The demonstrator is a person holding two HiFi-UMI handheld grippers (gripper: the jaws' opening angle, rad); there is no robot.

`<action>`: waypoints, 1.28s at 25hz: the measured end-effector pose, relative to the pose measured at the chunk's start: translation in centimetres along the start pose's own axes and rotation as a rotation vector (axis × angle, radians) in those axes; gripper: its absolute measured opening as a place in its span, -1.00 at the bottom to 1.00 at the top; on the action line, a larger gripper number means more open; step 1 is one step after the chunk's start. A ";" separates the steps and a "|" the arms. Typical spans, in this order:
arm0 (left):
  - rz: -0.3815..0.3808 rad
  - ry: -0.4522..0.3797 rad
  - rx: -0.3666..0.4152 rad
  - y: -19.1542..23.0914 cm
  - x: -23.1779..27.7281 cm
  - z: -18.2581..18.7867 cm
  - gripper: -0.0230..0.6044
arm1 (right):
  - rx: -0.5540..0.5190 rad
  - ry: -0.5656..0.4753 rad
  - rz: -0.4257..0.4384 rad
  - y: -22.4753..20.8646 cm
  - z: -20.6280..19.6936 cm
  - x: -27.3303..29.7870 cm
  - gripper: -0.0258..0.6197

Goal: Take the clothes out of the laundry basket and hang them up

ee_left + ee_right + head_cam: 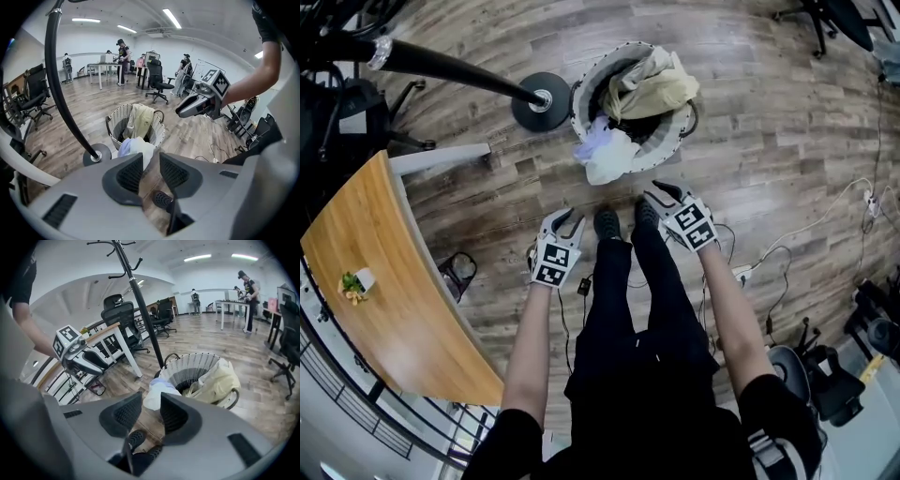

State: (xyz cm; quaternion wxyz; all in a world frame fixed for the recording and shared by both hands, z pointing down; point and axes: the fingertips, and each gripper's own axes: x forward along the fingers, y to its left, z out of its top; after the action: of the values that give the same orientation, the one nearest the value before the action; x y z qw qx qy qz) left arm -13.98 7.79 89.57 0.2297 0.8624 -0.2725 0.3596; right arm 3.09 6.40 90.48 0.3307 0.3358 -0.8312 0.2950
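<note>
Left gripper [571, 218]: jaws apart, nothing between them, only bare floor shows through the gap; it hangs beside the person's left shoe [607, 223].
Right gripper [662, 194]: jaws likewise apart and empty, near the right shoe.
Pale garment [607, 153]: draped over the near rim of the laundry basket [683, 129], perhaps reaching the floor.
Yellowish garment [657, 82]: heaped inside the basket, spilling over its far edge.
Coat stand base [541, 101]: just beside the basket.
</note>
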 end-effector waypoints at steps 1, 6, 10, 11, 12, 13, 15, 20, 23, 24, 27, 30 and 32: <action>-0.004 0.006 -0.001 0.1 0.5 -0.5 -0.56 | 0.005 -0.001 -0.002 -0.1 -0.2 0.5 -0.51; -0.023 0.015 -0.013 0.5 3.2 -2.3 -0.56 | -0.064 0.027 -0.023 -0.7 -1.9 3.0 -0.49; -0.030 0.018 -0.006 0.7 5.2 -3.6 -0.56 | -0.091 0.038 -0.022 -1.0 -2.7 4.9 -0.45; -0.028 0.016 -0.012 0.9 5.6 -3.9 -0.56 | -0.091 0.034 -0.024 -1.2 -2.8 5.4 -0.45; -0.025 0.017 -0.020 1.1 6.0 -4.2 -0.56 | -0.093 0.031 -0.027 -1.4 -2.8 5.8 -0.45; -0.023 0.018 -0.026 1.3 6.4 -4.5 -0.56 | -0.094 0.028 -0.029 -1.6 -2.8 6.2 -0.44; -0.019 0.018 -0.025 1.7 7.2 -5.1 -0.56 | -0.097 0.022 -0.029 -2.0 -3.0 7.0 -0.44; -0.009 0.020 -0.010 2.8 9.4 -6.8 -0.56 | -0.101 0.015 -0.030 -3.2 -4.1 8.9 -0.43; -0.008 0.036 -0.016 3.5 10.6 -8.1 -0.56 | -0.099 0.021 -0.036 -4.0 -5.1 9.9 -0.43; -0.012 0.044 -0.017 3.6 11.0 -8.5 -0.56 | -0.100 0.022 -0.038 -4.3 -5.4 10.3 -0.43; -0.022 0.052 -0.028 3.9 12.7 -9.6 -0.56 | -0.101 0.017 -0.030 -4.7 -5.8 11.2 -0.43; -0.024 0.063 -0.046 4.2 14.8 -11.1 -0.56 | -0.149 0.013 0.004 -4.5 -5.5 12.7 -0.42; -0.039 0.066 -0.045 4.3 16.3 -11.6 -0.56 | -0.199 0.014 0.017 -4.6 -4.9 14.0 -0.40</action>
State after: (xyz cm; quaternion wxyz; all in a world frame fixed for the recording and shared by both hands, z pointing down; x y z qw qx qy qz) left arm -12.82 6.45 109.99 0.2649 0.8499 -0.2558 0.3769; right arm 0.51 2.03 105.17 0.3655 0.2922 -0.8569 0.2161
